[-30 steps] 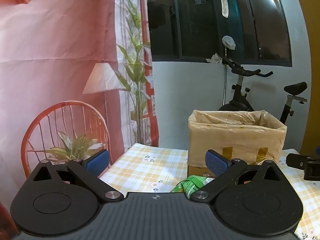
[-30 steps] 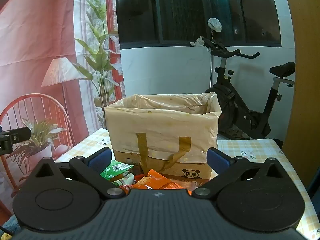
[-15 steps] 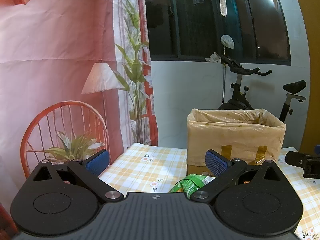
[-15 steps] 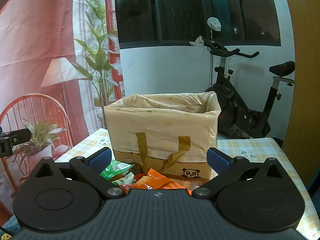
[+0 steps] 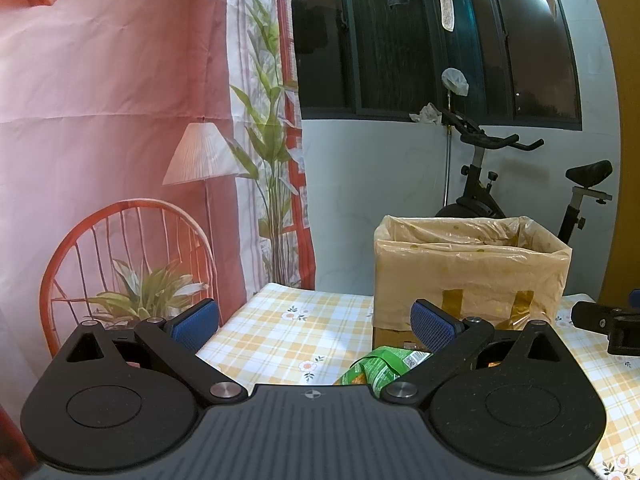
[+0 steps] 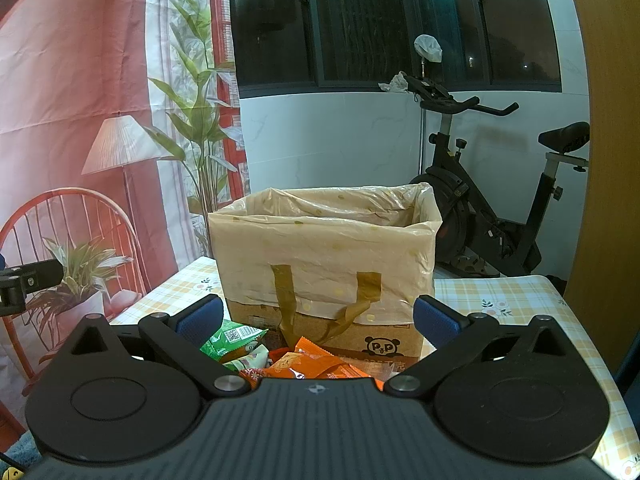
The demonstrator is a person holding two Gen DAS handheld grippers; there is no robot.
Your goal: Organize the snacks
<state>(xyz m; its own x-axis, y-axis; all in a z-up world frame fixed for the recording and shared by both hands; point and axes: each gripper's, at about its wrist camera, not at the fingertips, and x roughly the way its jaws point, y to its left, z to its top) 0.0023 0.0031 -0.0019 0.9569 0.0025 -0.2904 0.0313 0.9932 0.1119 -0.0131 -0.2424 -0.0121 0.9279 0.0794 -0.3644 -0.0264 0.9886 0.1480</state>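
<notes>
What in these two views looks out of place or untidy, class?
The snack packets: green packets and orange packets lie in a loose heap on the checked tablecloth, outside the plastic-lined cardboard box. Nothing looks spilled or damaged.

Back: dark night window [image 6: 400, 20] over white wall [image 6: 332, 144] | left: pink printed backdrop cloth [image 5: 100, 80] | right: black exercise bike [image 6: 480, 200] | foreground: yellow checked tablecloth [image 5: 288, 332]
</notes>
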